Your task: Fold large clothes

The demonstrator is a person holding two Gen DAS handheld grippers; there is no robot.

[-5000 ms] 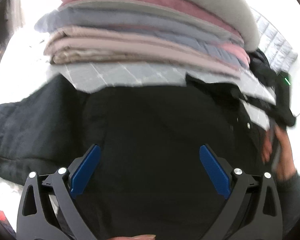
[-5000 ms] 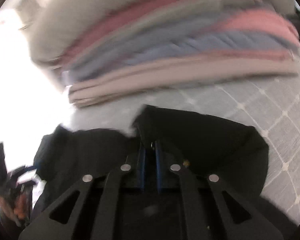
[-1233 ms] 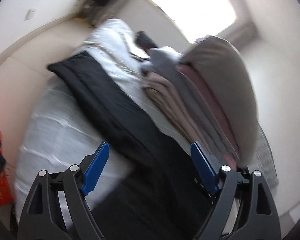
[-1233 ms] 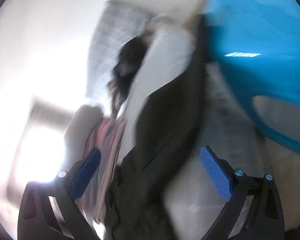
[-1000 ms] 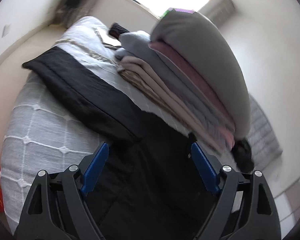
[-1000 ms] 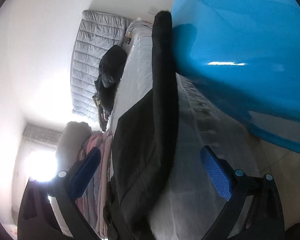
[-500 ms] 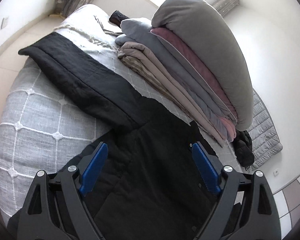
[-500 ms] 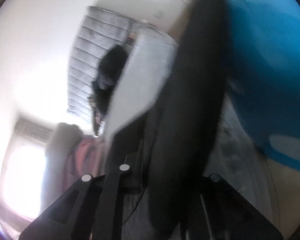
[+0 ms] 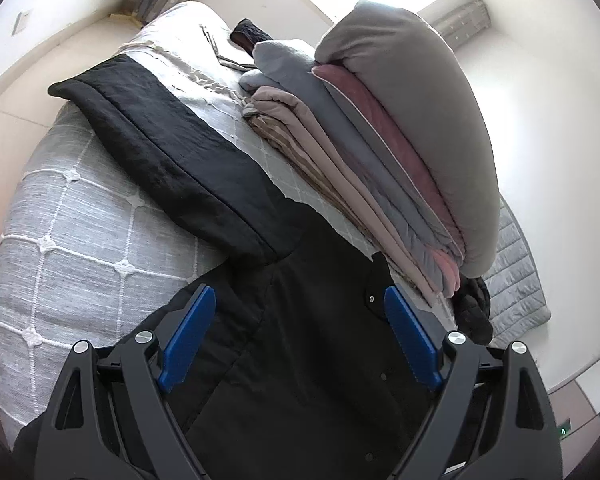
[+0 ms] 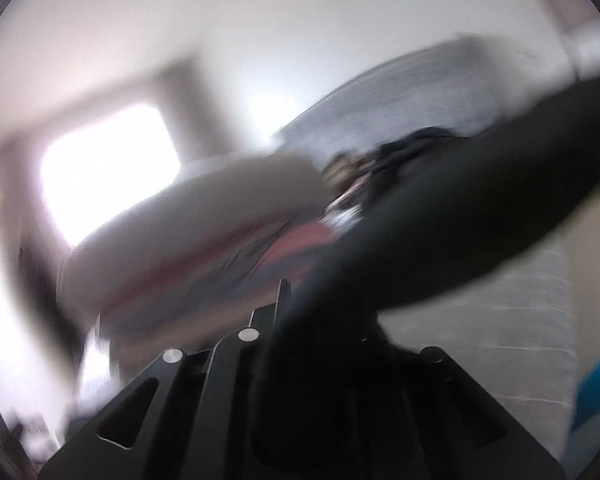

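Note:
A large black coat point(image 9: 300, 340) lies on the grey quilted bed point(image 9: 60, 248), one sleeve point(image 9: 152, 148) stretched out to the far left. My left gripper point(image 9: 300, 332) is open and empty, hovering above the coat's body. In the blurred right wrist view, my right gripper point(image 10: 300, 320) is shut on the coat's other black sleeve point(image 10: 460, 220), which is lifted and sweeps across the view to the right.
A tall stack of folded blankets and clothes point(image 9: 380, 140) sits on the bed behind the coat. A dark garment point(image 9: 474, 308) lies by the grey padded headboard point(image 9: 516, 280). Something blue point(image 10: 596, 384) shows at the right edge.
My right gripper closed on the black sleeve and swung it up and round, blurring its view. My left gripper stayed open and drew in slightly over the coat.

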